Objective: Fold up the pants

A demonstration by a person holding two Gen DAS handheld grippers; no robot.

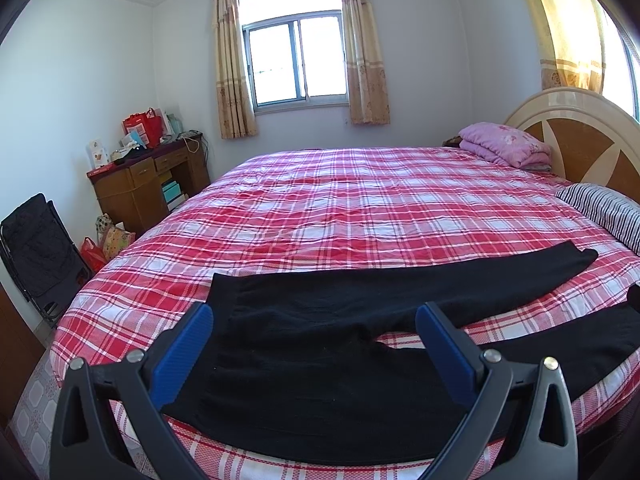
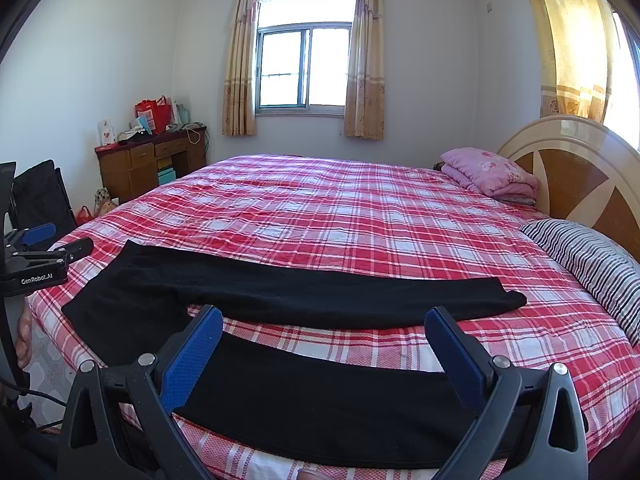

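Both fingers [image 1: 444, 354] [image 2: 192, 356] spread wide, holding nothing, black pants [image 2: 280, 292] flat, legs splayed, on plaid bed [image 2: 360, 208]

The near leg of the pants [image 1: 580, 344] runs off the frame's right edge.

Matt black cloth pants [image 2: 320, 292]
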